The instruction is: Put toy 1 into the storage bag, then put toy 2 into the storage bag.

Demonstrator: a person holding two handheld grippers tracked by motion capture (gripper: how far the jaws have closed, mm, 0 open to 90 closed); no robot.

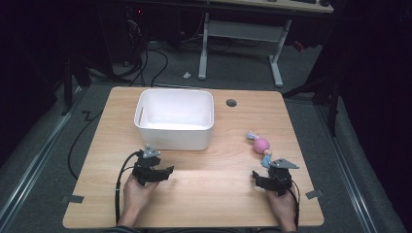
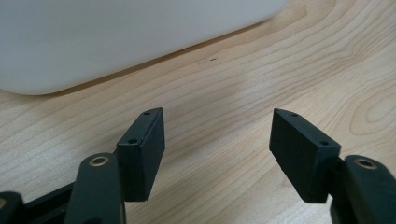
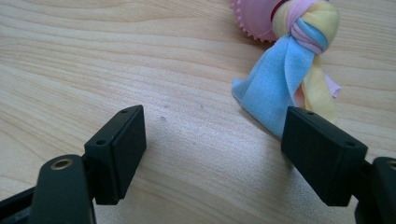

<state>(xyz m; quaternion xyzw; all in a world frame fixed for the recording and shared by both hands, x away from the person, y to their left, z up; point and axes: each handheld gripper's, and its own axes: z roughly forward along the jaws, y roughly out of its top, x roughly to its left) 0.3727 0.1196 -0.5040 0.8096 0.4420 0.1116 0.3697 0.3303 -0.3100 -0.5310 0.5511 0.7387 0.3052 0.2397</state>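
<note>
We note the tub [image 1: 174,119] on the table [image 1: 194,194], toward its far edge and left of centre. Behind and right of the tub, a cable hole [image 1: 231,103] in the tabletop. The knotted cloth toy [image 1: 261,146] lies near the right edge, well apart from the tub. Our left gripper [image 1: 167,171] sits just before the tub's near wall. Our right gripper [image 1: 255,175] sits just before the toy, its jaws not touching it.

We see a wooden table [image 1: 194,194] with a round hole [image 1: 231,103] near its far edge. A white tub [image 1: 175,119] rests on it at far left of centre; a knotted cloth toy [image 1: 260,145] lies at the right.
</note>
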